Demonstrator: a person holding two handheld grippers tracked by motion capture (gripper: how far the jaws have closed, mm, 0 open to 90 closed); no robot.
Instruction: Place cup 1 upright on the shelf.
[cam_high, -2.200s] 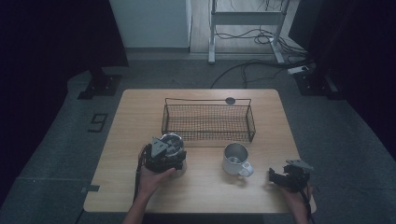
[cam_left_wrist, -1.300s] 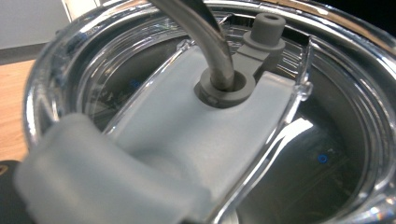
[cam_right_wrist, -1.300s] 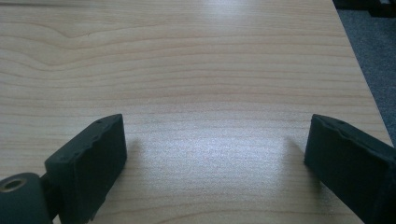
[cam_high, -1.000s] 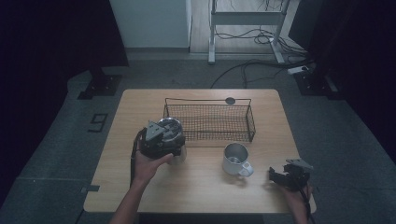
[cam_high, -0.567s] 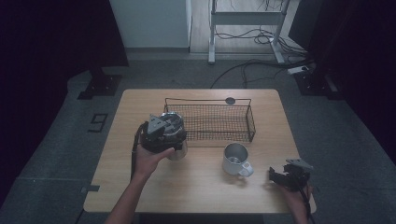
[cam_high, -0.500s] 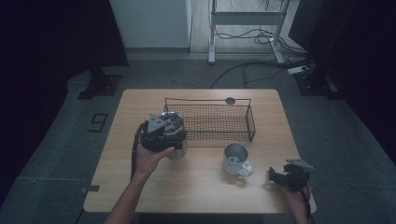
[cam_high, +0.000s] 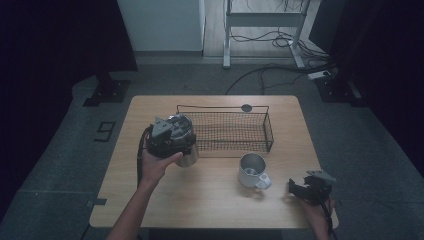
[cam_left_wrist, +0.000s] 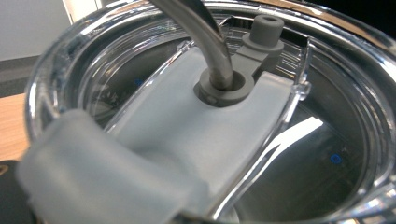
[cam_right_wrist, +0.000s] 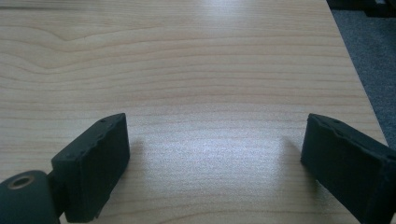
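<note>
The left gripper (cam_high: 172, 135) is sitting directly over a steel tumbler (cam_high: 189, 156), its clear lid (cam_left_wrist: 196, 135) holding a metal straw (cam_left_wrist: 205, 32) at twelve o'clock; I cannot tell how its jaws are standing.

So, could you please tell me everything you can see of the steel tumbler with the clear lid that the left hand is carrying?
The shiny steel tumbler with a clear plastic lid sits under the left tongs, just in front of the black wire basket's left end. A frosted white flap crosses the lid, and a bent metal straw passes through its grey rubber ring, whose stopper stands unplugged beside it. The tumbler stands about upright. Whether its base touches the wooden table cannot be told.
</note>
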